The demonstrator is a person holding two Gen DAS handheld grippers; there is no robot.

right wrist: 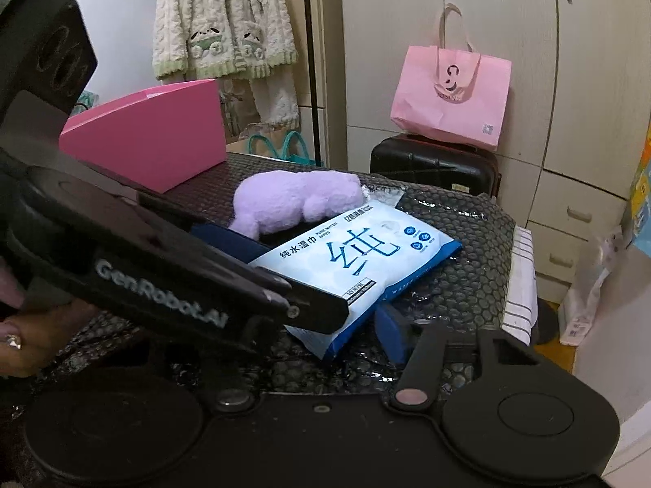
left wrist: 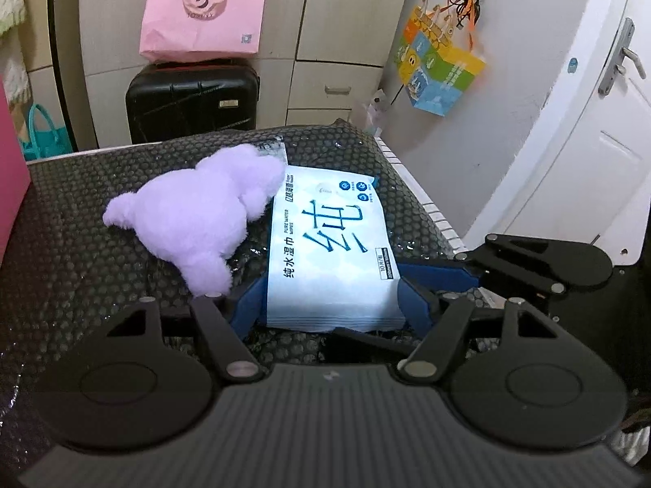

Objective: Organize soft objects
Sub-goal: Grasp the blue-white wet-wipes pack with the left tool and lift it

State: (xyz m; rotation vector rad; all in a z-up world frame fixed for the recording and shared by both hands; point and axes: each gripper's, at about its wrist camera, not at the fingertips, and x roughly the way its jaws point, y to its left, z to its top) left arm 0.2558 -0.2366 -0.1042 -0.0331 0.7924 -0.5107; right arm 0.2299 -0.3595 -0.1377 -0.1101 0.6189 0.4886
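Note:
A light-blue pack of wet wipes [left wrist: 331, 252] lies on black bubble wrap [left wrist: 81, 244]. My left gripper [left wrist: 325, 305] has its blue fingers [left wrist: 244, 309] on both sides of the pack's near end, closed against it. A purple plush toy [left wrist: 195, 219] lies just left of the pack, touching its far corner. The pack [right wrist: 358, 256] and plush [right wrist: 293, 203] also show in the right wrist view. My right gripper [right wrist: 325, 325] is beside the pack; one blue finger [right wrist: 390, 337] shows, and the left gripper's body hides the other.
A pink box [right wrist: 150, 138] stands at the back left of the surface. A black suitcase [left wrist: 191, 101] with a pink bag [left wrist: 203, 12] on top stands behind, by wardrobe drawers. A colourful bag [left wrist: 439, 65] hangs on the wall near a white door [left wrist: 590, 122].

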